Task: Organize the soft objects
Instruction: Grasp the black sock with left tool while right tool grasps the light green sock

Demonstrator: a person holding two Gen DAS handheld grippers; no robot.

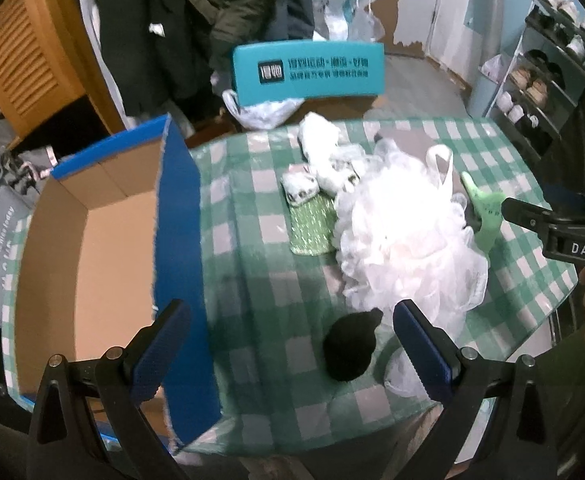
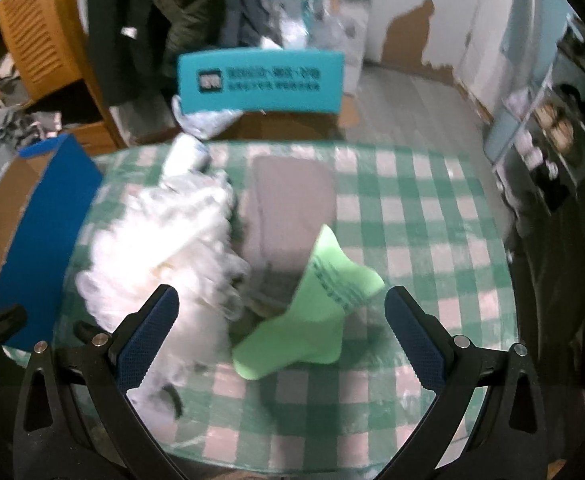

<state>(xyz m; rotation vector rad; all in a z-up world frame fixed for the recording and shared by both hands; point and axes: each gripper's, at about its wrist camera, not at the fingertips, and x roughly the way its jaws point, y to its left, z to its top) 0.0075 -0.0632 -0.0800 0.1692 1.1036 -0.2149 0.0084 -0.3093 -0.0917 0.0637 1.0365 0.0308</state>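
My left gripper (image 1: 292, 340) is open over the checked table (image 1: 252, 248), and a small black soft lump (image 1: 350, 344) lies between its fingers. Beyond it sits a white mesh bath puff (image 1: 404, 232), a green glittery sponge (image 1: 310, 226) and several white rolled socks (image 1: 320, 164). An open cardboard box with blue outer walls (image 1: 92, 248) stands at the left. My right gripper (image 2: 282, 328) is open above a light green sock (image 2: 316, 320), which lies partly on a grey cloth (image 2: 292, 200). The puff (image 2: 160, 240) is blurred at its left. The right gripper's tip (image 1: 532, 220) shows beside the green sock (image 1: 484, 208).
A teal chair back with printed characters (image 1: 308, 72) stands behind the table, with plastic bags (image 1: 260, 112) and hanging dark coats (image 1: 196, 20) beyond. A shoe rack (image 1: 544, 72) lines the right wall. The table's rounded edge runs close on the right and front.
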